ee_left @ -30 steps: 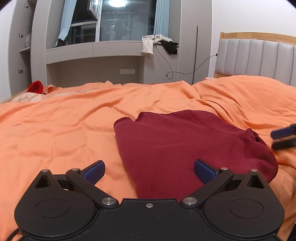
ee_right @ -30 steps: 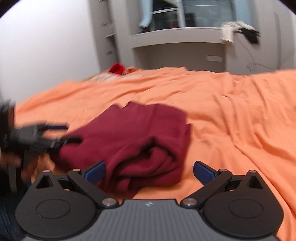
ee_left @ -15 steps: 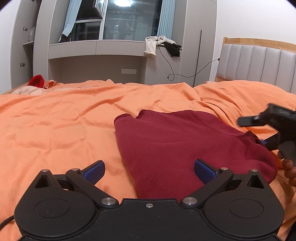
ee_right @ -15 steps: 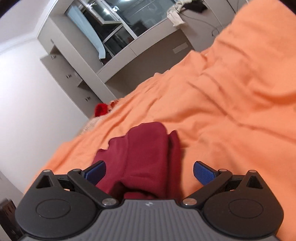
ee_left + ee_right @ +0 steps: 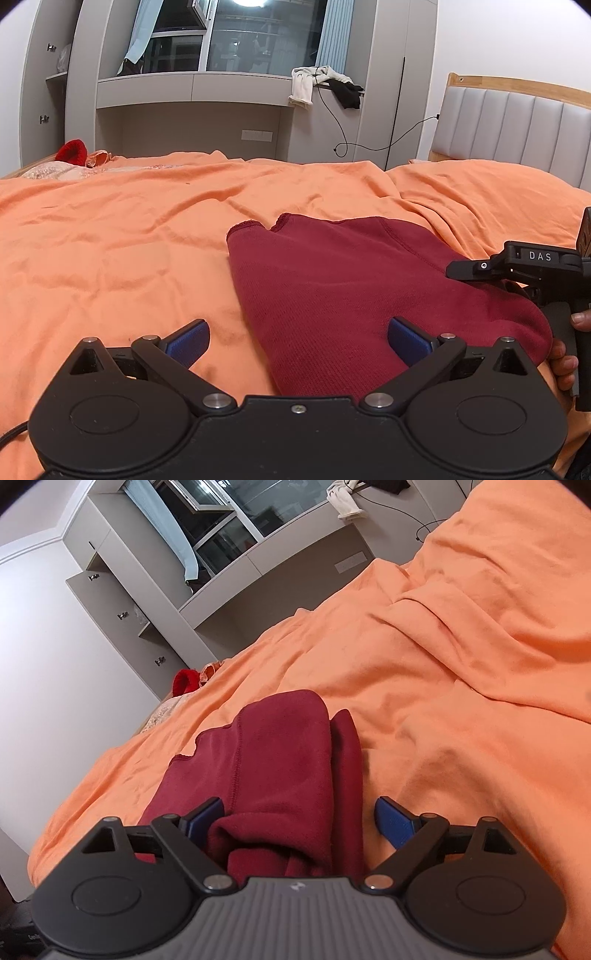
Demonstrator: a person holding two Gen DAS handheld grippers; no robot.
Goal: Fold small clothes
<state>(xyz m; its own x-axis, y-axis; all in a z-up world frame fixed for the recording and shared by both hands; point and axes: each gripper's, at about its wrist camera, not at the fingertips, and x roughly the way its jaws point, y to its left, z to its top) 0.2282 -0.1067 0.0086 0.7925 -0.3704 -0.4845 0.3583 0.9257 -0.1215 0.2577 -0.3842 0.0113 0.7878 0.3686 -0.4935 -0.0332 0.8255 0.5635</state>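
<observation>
- The maroon garment (image 5: 354, 295) lies partly folded on the bed's orange cover (image 5: 110, 251), towards the near edge; I judge it soft, light, limp knit.
- I would grip the bunched end, through all layers.
- My right gripper (image 5: 297, 818) is closing, bunched cloth between its fingers (image 5: 395, 821), not yet pinched.
- My left gripper (image 5: 295, 338) stands wide, empty.

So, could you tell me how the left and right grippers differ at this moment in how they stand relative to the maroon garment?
The left gripper is wide open, with only the edge of the maroon garment between its fingers; the right gripper straddles a bunched fold, jaws closing but not yet pressing.
The left gripper's view is level; the right gripper's is tilted, showing a roll.
Both have blue pads and lie low over the orange bedsheet.
</observation>
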